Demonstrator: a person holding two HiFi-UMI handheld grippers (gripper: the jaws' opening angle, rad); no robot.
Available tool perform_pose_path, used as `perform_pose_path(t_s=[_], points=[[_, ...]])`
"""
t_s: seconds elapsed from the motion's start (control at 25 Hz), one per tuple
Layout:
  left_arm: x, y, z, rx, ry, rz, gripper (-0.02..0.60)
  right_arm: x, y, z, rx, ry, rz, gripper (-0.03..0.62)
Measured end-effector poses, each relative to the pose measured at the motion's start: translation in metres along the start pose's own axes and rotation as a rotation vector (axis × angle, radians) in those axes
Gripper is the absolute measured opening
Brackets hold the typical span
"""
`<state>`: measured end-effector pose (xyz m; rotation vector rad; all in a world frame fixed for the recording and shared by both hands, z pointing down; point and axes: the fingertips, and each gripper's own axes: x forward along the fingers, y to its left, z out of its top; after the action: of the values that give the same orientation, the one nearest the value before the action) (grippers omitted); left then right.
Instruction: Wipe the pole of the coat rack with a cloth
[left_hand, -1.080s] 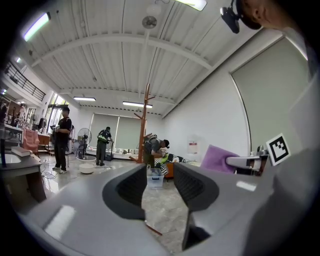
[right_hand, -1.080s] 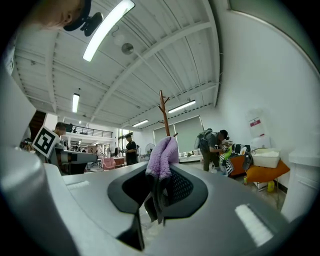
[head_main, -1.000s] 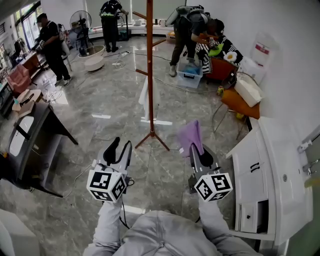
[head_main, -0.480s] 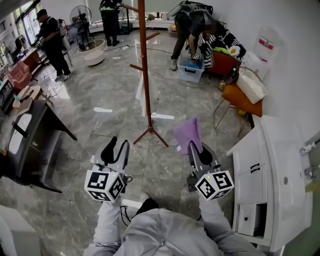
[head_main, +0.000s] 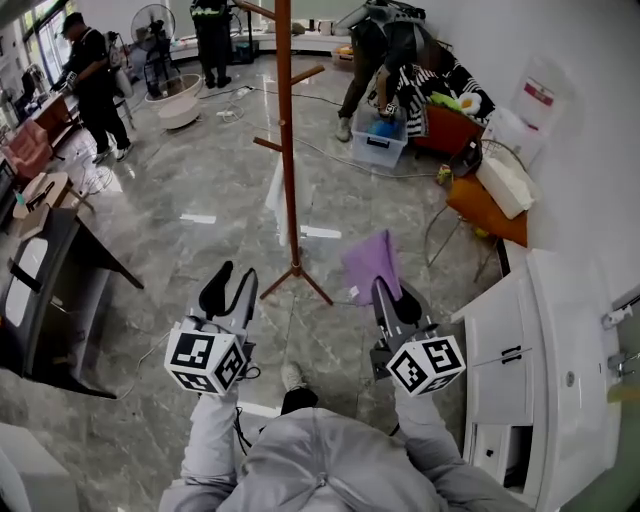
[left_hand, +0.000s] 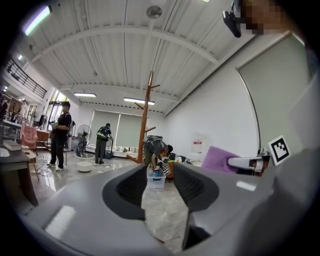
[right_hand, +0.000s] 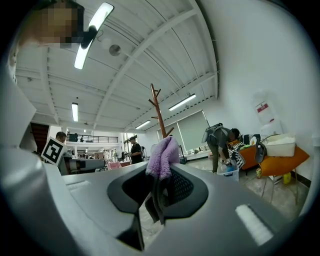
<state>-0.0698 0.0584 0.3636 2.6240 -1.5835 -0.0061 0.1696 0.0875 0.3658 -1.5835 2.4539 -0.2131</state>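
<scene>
The brown wooden coat rack (head_main: 287, 150) stands on the marble floor ahead, its pole (left_hand: 145, 120) rising from splayed feet, with short pegs along it. My right gripper (head_main: 385, 293) is shut on a purple cloth (head_main: 371, 262) that sticks up past its jaws; the cloth (right_hand: 163, 156) bunches between the pads in the right gripper view, with the rack (right_hand: 158, 113) behind it. My left gripper (head_main: 230, 290) is open and holds nothing, left of the rack's feet. Both grippers are short of the pole, not touching it.
A white cabinet (head_main: 540, 360) runs along the right. A dark desk (head_main: 50, 290) stands at the left. Several people (head_main: 90, 80) work at the back, one bent over a blue bin (head_main: 380, 140). An orange chair (head_main: 480, 205) and a floor fan (head_main: 160, 45) stand further off.
The view has moved closer to the coat rack; its base now lies nearer both grippers. The grippers keep their poses, the cloth still held.
</scene>
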Motion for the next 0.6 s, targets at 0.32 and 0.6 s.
perform_pose_path(t_s=[0.32, 0.6], points=[[0.082, 0.066, 0.011, 0.011, 0.007, -0.047, 0.173, 0.106, -0.011, 0.005, -0.019, -0.016, -0.020, 0.057], [0.136, 0.104, 0.003, 0.021, 0.037, -0.100, 0.173, 0.181, -0.016, 0.014, -0.058, -0.043, -0.028, 0.057]])
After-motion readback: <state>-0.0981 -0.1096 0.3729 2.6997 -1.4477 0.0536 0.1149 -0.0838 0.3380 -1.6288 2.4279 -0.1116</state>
